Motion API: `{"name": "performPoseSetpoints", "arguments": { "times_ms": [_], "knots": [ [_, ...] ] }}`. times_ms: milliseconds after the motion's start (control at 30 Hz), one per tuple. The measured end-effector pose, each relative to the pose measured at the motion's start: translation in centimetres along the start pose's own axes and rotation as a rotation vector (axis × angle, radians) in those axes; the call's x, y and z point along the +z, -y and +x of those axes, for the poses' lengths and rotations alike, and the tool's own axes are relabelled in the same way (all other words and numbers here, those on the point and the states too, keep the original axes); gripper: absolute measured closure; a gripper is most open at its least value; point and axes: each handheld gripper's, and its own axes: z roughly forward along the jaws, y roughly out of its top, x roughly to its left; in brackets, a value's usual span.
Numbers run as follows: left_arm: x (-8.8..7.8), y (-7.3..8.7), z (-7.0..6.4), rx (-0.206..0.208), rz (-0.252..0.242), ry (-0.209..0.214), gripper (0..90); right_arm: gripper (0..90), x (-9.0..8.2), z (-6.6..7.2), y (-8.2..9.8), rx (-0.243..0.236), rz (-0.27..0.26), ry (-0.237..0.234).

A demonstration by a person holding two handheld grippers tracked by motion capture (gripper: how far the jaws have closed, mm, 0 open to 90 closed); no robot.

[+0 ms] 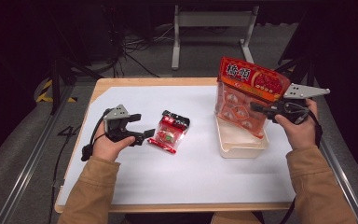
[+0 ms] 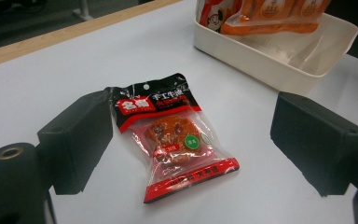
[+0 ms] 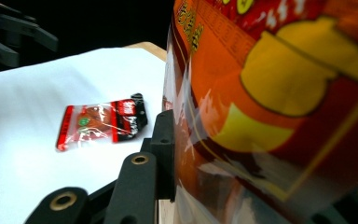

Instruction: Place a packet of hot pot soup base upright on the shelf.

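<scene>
**Bag half into tray, packet still out**

Bag [image 1: 242, 95] stood tilted, lower end inside tray [image 1: 240, 148], pinched by right gripper [image 1: 257, 108]. Packet [image 1: 168, 131] lay flat on table [image 1: 135, 172], between spread jaws of left gripper [image 1: 142, 128], ungrasped. Bag release and packet loading remained, by my judgement.

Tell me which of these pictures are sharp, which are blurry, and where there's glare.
High view: evenly lit white table, dark surroundings, slightly soft overall. Left gripper view: sharp on the small red-and-black clear snack packet, mild sheen on its film. Right gripper view: the big orange-red printed snack bag sits too close, blurred, with reflections on its plastic; the table beyond looks washed out.
</scene>
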Motion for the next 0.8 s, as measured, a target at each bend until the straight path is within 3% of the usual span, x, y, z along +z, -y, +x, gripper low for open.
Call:
{"name": "performPoseSetpoints", "arguments": {
  "times_ms": [133, 333, 567, 800],
  "knots": [
    [-0.1, 0.0, 0.1, 0.003, -0.001, -0.001, 14.0, 69.8, 0.4, 0.0, 0.4, 0.014, 0.024, 0.037],
    [0.0, 0.0, 0.0, 0.001, 0.001, 0.001, 14.0, 69.7, 0.9, 0.1, 1.0, 0.023, 0.044, 0.046],
    [0.2, 0.0, -0.2, 0.006, 0.006, 0.005, 13.9, 69.7, 1.1, -0.2, 2.1, 0.051, 0.041, 0.042],
    [0.3, -0.1, -0.3, 0.004, 0.007, 0.008, 14.0, 69.7, 2.8, -0.3, 4.1, 0.076, 0.107, 0.011]
  ]
}}
